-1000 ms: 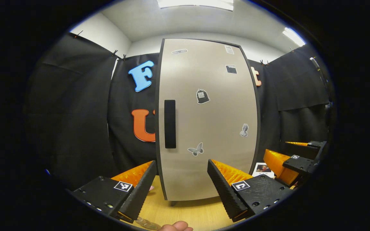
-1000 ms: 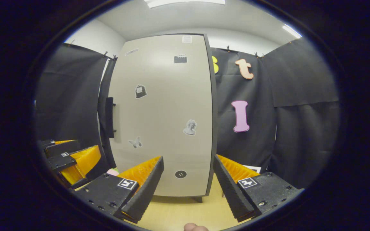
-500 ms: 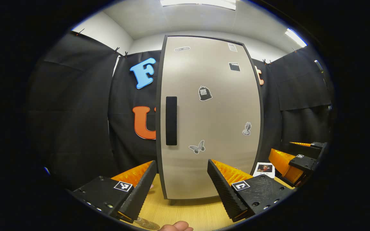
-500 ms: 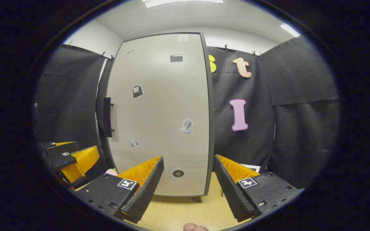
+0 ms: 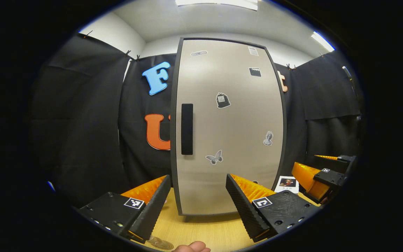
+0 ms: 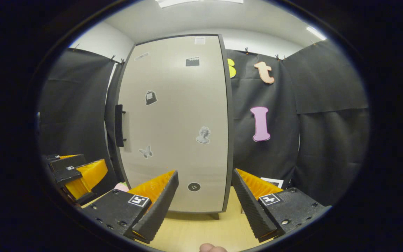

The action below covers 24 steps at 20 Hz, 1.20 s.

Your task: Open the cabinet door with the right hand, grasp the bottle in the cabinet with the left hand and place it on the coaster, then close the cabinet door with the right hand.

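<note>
In the left gripper view the cabinet door (image 5: 227,126) has drifted slightly toward 12 o'clock, its handle (image 5: 186,128) sitting higher than a second ago. The right gripper (image 5: 318,173), at 4 o'clock, has slid lower and outward. In the right gripper view the door (image 6: 173,122) has shifted a little left and up.

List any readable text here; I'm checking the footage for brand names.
Nothing here can be read.
Small paper sticker at the top of the cabinet door: too small to read.
Card on the table: caption blurred.
Butterfly sticker and its neighbours: pictures, no words visible.
</note>
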Available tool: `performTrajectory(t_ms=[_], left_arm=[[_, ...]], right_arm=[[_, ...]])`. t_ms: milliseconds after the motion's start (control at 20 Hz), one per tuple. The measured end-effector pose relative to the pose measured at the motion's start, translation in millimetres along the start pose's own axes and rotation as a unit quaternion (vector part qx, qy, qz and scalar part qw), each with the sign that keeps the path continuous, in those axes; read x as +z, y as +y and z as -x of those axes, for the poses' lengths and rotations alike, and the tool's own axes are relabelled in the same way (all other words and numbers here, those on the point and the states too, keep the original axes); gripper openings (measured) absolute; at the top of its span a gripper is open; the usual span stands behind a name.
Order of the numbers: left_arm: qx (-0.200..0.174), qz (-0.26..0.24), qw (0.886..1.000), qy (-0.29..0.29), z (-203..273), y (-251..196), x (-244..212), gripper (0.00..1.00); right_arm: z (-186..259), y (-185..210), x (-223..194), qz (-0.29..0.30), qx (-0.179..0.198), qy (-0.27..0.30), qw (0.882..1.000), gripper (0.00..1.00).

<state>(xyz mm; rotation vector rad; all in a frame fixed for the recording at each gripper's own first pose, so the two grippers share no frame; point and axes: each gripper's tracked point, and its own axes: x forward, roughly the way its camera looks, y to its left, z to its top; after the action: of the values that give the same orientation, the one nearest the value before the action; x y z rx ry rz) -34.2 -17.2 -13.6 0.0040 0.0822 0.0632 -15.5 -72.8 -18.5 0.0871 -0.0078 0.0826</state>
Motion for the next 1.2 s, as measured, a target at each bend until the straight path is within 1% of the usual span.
performTrajectory(t_ms=[100,150,250,300,400,450,500,550,600,650,700,750,800,850,900,1000,1050,1100,1200], left_arm=[[0.002,0.0,1.0,0.001,0.9,1.2,-1.1,0.96],[0.002,0.0,1.0,0.002,1.4,1.0,-1.9,0.96],[0.003,-0.007,1.0,0.005,3.9,1.2,-3.1,0.96],[0.004,-0.01,1.0,0.002,5.6,1.7,-1.7,0.96],[0.006,-0.01,1.0,-0.003,9.3,2.8,0.6,0.96],[0.005,-0.01,1.0,-0.006,12.2,3.6,0.9,0.96],[0.005,-0.01,1.0,-0.006,14.3,4.0,1.1,0.96],[0.006,-0.011,1.0,-0.008,17.0,4.6,1.6,0.96],[0.008,-0.011,1.0,-0.008,18.5,5.9,1.9,0.96],[0.01,-0.01,1.0,-0.01,20.1,6.9,3.8,0.96],[0.01,-0.008,1.0,-0.012,22.1,6.6,5.3,0.96],[0.01,-0.006,1.0,-0.016,21.9,5.8,7.4,0.96],[0.01,-0.005,1.0,-0.019,23.2,5.4,9.1,0.96],[0.009,-0.005,1.0,-0.02,24.1,3.9,9.8,0.96],[0.007,-0.005,1.0,-0.021,24.7,2.2,10.4,0.96],[0.006,-0.009,1.0,-0.023,26.0,0.9,10.5,0.96],[0.005,-0.011,1.0,-0.021,27.2,-1.0,9.2,0.96],[0.004,-0.012,1.0,-0.02,28.7,-1.4,8.6,0.96],[0.003,-0.014,1.0,-0.025,30.9,-2.6,11.6,0.96]], right_arm=[[1.2,1.3,-2.1,-0.001,0.003,0.003,1.0,0.95],[1.3,1.5,-2.7,0.0,0.004,0.004,1.0,0.99],[1.7,0.0,-4.0,-0.002,0.003,0.005,1.0,0.99],[1.5,-0.3,-6.5,-0.006,0.003,0.009,1.0,0.95],[0.5,1.5,-12.9,-0.012,0.006,0.023,1.0,0.95],[0.0,2.2,-13.0,-0.013,0.007,0.023,1.0,0.99],[-0.4,3.6,-11.6,-0.013,0.007,0.022,1.0,0.99],[-0.7,3.7,-10.0,-0.012,0.005,0.019,1.0,0.95],[-0.4,4.5,-6.2,-0.011,0.007,0.013,1.0,0.95],[-1.1,6.3,-4.3,-0.011,0.008,0.009,1.0,0.99],[-0.8,7.9,-3.1,-0.011,0.011,0.007,1.0,0.95],[-0.6,8.6,-2.9,-0.011,0.013,0.006,1.0,0.99],[-0.2,8.7,-3.0,-0.01,0.014,0.006,1.0,0.99],[-0.7,8.9,-4.4,-0.011,0.015,0.007,1.0,0.95],[-0.3,8.7,-5.8,-0.011,0.015,0.01,1.0,0.99],[-1.0,9.2,-9.5,-0.013,0.016,0.016,1.0,0.99],[-2.4,10.1,-11.0,-0.015,0.018,0.02,1.0,0.95],[-2.6,11.8,-11.1,-0.015,0.02,0.021,0.999,0.99],[-2.5,14.5,-9.7,-0.013,0.024,0.018,0.999,0.99]])
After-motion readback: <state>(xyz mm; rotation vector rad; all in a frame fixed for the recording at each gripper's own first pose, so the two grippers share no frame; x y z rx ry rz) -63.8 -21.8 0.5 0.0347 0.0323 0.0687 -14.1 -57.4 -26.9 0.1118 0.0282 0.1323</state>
